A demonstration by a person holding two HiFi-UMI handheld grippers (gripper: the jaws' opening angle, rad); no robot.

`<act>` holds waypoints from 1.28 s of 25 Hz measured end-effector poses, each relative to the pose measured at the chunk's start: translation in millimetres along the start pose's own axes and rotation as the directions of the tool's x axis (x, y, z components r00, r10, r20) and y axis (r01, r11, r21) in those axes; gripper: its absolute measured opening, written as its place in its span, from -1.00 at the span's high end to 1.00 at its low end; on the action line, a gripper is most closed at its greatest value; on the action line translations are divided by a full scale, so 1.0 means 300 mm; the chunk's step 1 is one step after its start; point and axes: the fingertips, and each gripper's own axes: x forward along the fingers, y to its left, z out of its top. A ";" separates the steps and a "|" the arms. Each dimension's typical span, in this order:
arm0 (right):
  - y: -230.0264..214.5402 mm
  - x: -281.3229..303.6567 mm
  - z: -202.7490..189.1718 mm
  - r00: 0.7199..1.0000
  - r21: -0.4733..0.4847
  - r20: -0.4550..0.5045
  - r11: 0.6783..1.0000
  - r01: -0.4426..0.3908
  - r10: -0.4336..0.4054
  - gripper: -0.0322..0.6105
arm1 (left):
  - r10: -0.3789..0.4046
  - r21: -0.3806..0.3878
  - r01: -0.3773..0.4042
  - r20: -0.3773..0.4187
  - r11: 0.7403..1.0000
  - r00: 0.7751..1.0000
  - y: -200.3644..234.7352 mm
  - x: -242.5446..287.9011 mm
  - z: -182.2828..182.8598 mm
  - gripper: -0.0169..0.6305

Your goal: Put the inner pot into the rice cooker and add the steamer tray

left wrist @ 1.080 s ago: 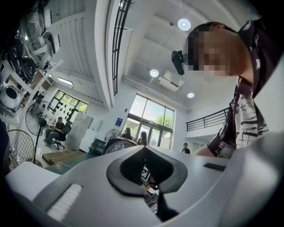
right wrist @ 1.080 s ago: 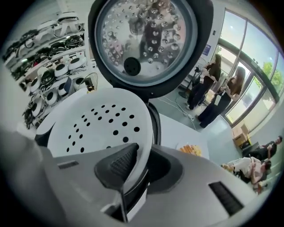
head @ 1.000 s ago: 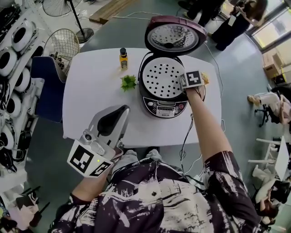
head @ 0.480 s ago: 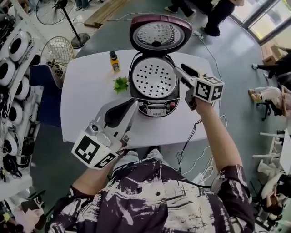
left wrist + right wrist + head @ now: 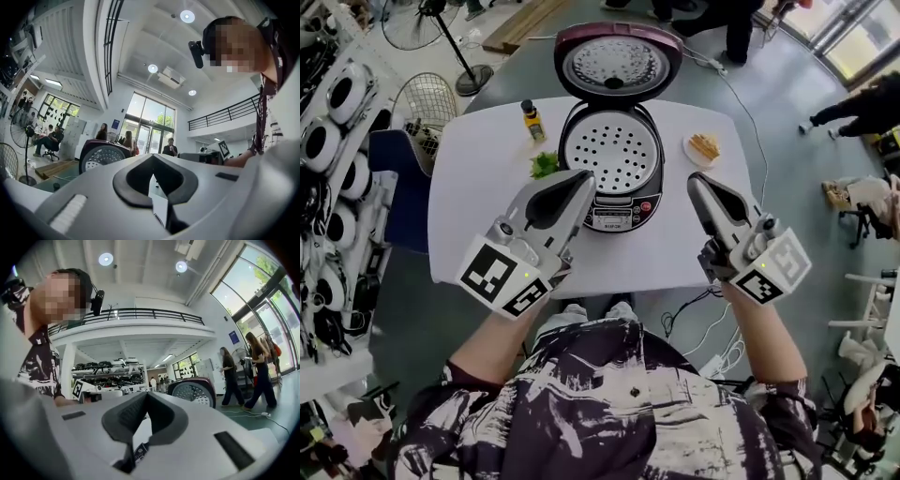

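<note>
White steamer tray [image 5: 610,150] sat in the rice cooker [image 5: 619,218]; the right gripper [image 5: 698,184] had left its rim, jaws pressed together and empty, as on the left gripper [image 5: 581,180]; task judged complete.

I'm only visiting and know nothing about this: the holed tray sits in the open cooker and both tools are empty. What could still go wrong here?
Mostly small risks. The bottle and green sprig stand close to the rice cooker on its left side, so the left gripper, shut and empty, might knock them if it reaches in. The cable trails off the table near the right gripper and could snag. The lid stands open and could be bumped.
</note>
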 end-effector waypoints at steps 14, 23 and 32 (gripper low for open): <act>0.013 -0.003 -0.042 0.999 -0.101 -0.035 0.994 0.031 -0.034 0.91 | 0.064 -0.021 -0.064 -0.019 0.998 0.998 -0.018 0.019 -0.035 0.93; 0.024 0.013 -0.051 0.999 -0.118 -0.045 0.993 0.021 -0.026 0.91 | 0.082 -0.012 -0.082 -0.017 0.997 0.997 -0.012 0.020 -0.040 0.93; 0.027 0.013 -0.048 0.999 -0.121 -0.045 0.992 0.022 -0.027 0.91 | 0.076 -0.020 -0.076 -0.016 0.997 0.997 -0.021 0.026 -0.046 0.93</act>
